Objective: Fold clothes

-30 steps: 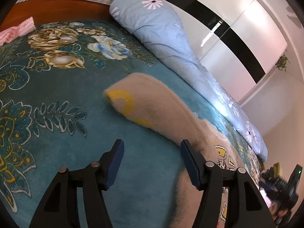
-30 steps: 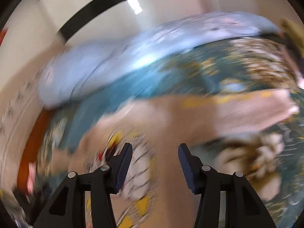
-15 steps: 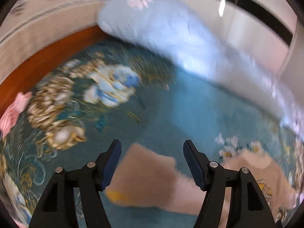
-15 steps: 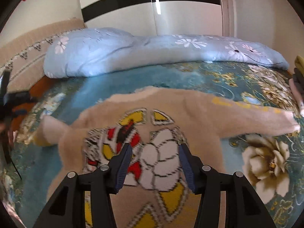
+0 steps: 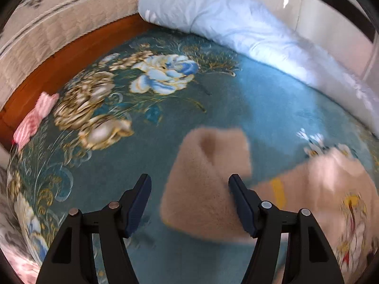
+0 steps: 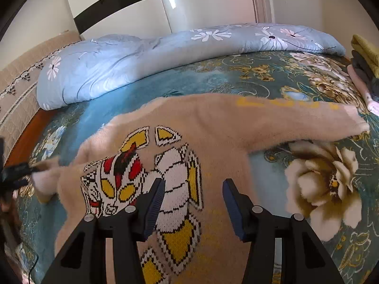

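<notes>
Sweater [image 6: 213, 127] lies spread on the bed [image 6: 201, 80], one sleeve [image 5: 208, 179] between the left claw's [image 5: 189, 198] spread jaws. Right claw [image 6: 193, 198] gapes above its chest. Soft, floppy knit; pinch at cuff.

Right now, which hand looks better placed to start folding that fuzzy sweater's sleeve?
Probably the left. Its open tool sits right at the sleeve end, which lies between its fingers. The right tool, also open, hovers over the sweater's patterned front, away from either sleeve.
</notes>
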Demonstrator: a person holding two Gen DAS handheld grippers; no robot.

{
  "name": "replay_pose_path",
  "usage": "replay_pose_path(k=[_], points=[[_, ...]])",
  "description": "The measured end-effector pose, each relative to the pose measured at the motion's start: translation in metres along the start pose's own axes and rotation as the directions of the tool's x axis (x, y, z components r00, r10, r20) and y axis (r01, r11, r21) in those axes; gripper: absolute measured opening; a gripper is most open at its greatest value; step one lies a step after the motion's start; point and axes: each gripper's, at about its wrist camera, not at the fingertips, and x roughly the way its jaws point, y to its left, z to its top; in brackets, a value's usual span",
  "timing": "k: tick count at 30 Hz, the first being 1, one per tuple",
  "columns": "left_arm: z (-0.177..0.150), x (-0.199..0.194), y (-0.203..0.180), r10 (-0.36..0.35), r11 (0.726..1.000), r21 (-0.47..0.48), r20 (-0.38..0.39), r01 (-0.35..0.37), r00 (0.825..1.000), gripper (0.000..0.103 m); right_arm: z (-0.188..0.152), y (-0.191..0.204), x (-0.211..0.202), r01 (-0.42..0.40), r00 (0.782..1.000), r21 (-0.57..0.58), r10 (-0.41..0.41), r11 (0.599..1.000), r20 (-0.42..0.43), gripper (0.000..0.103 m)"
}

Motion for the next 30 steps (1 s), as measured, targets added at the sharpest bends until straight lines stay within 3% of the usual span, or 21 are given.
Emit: replay_pose_path(k=[4,9,11,15,17,19,23,25,30], points=[[-0.041,-0.020,0.024,-0.061,0.996,-0.057,0.044,0.064,0.997,0.069,-0.002,0.001,0.000,-0.005,1.000,-0.006,0.005,1.000,-0.004,0.055],[-0.073,-0.016,0.041,-0.113,0.974,-0.193,0.026,0.116,0.993,0.069,-0.006,0.001,0.004,-0.013,1.000,-0.010,0.012,1.000,-0.026,0.055],[-0.083,-0.017,0.051,-0.139,0.954,-0.265,0.032,0.142,0.990,0.068,-0.007,-0.001,0.006,-0.014,0.999,-0.007,0.014,1.000,-0.033,0.055],[-0.089,-0.021,0.081,-0.232,0.868,-0.430,0.095,0.250,0.968,0.062,-0.008,-0.007,0.010,-0.011,0.998,0.010,0.011,1.000,-0.055,0.055],[-0.085,-0.023,0.092,-0.219,0.845,-0.473,0.120,0.250,0.968,0.041,-0.009,-0.008,0.011,-0.014,0.998,0.010,0.015,1.000,-0.059,0.055],[-0.074,-0.023,0.091,-0.158,0.877,-0.443,0.105,0.189,0.982,0.024,-0.009,-0.008,0.010,-0.016,0.998,0.007,0.016,1.000,-0.058,0.055],[-0.043,-0.026,0.071,-0.083,0.949,-0.295,0.101,0.110,0.991,0.012,-0.009,-0.009,0.011,-0.018,0.998,0.010,0.018,1.000,-0.062,0.055],[-0.016,-0.036,0.056,-0.054,0.980,-0.181,0.167,0.084,0.984,0.011,-0.010,-0.009,0.012,-0.015,0.998,0.015,0.016,1.000,-0.064,0.055],[0.002,-0.017,0.059,-0.043,0.980,-0.183,0.189,0.078,0.981,0.011,-0.009,-0.009,0.014,-0.005,0.998,0.016,0.006,1.000,-0.063,0.055]])
